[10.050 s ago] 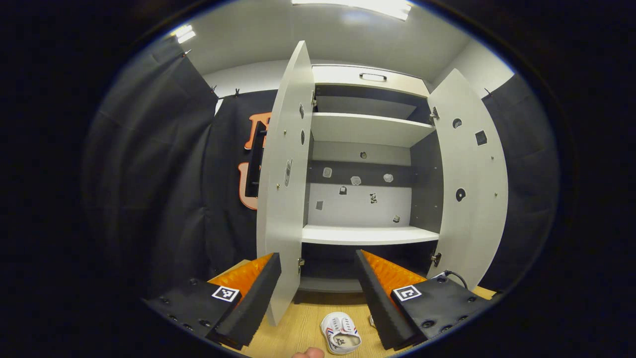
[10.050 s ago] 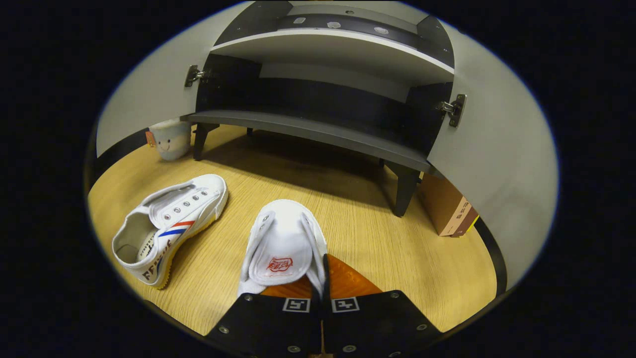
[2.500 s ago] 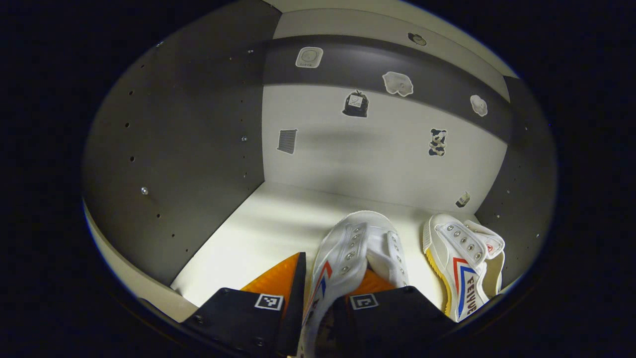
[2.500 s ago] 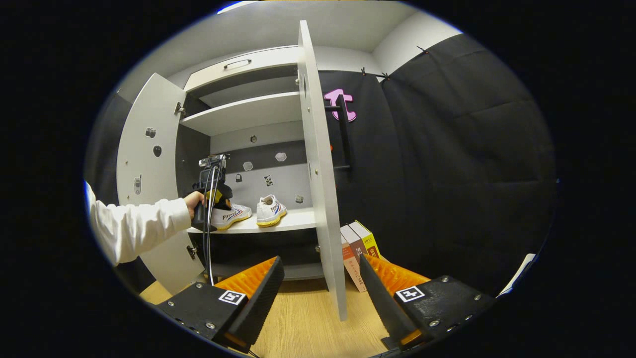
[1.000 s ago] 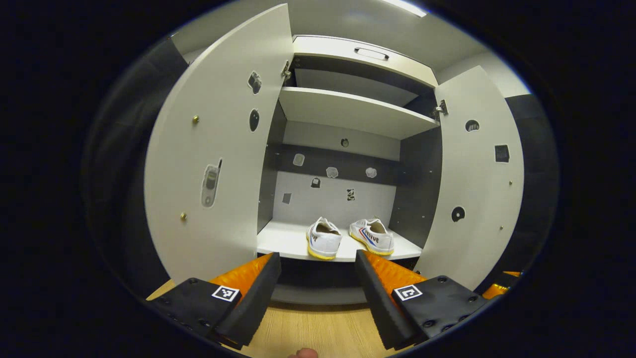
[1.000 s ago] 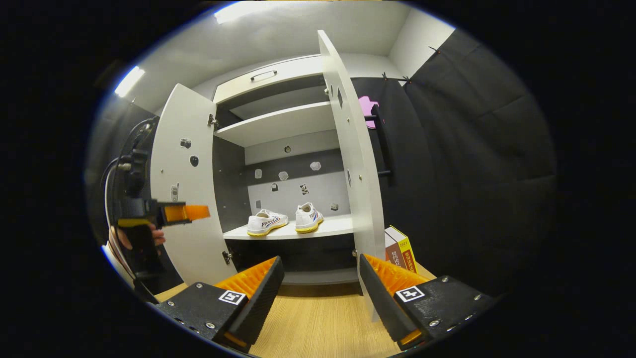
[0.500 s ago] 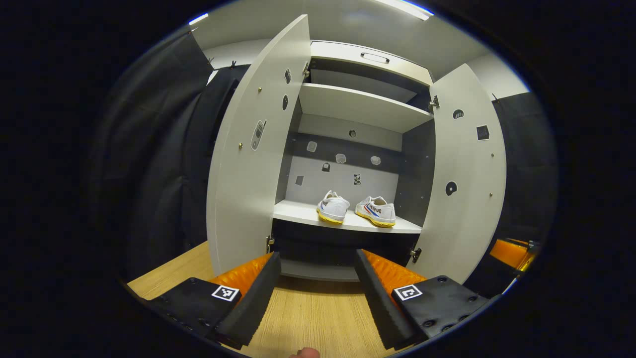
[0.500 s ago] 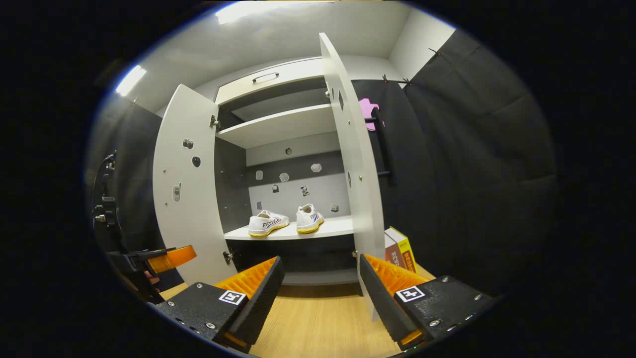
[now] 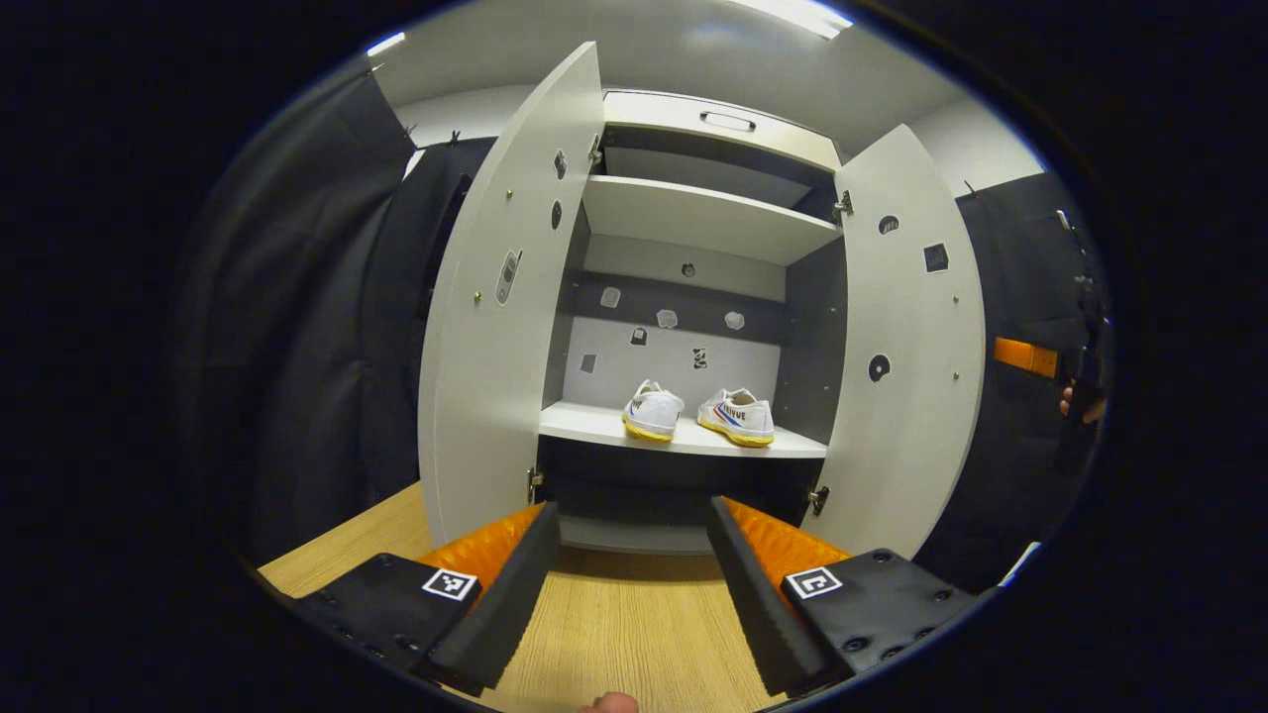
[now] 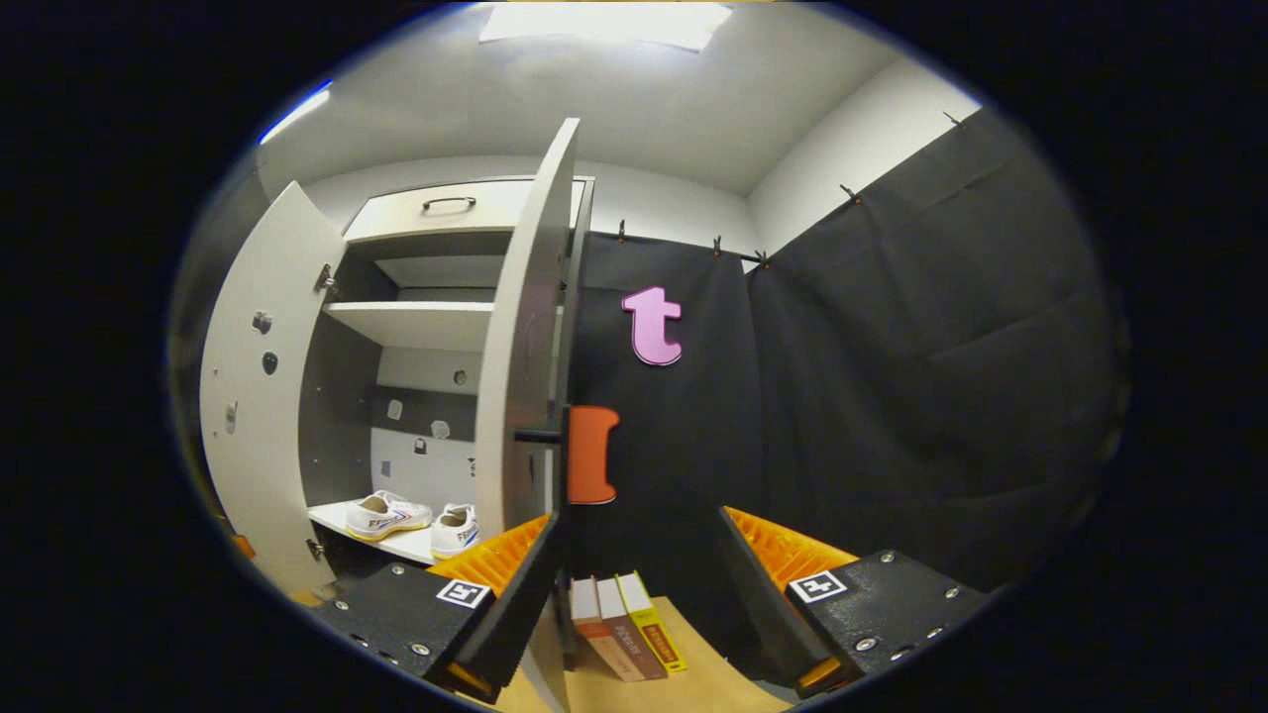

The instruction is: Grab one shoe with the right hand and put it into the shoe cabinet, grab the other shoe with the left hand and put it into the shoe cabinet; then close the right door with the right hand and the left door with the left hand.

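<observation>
While both jaws gape, released | canvas shoes (image 9: 698, 413) on smooth shelf (image 9: 594, 424) | flat doors ajar.

The left gripper view faces the open shoe cabinet (image 9: 693, 297) frontally; the right gripper view sees it obliquely, beside the right door (image 10: 520, 347).

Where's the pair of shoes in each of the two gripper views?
Left gripper view: the shoes sit mid-picture on the cabinet's lower white shelf, between the open doors.
Right gripper view: the shoes sit lower left, past the right door's edge.
Shared landmark: the drawer handle atop the cabinet.
</observation>
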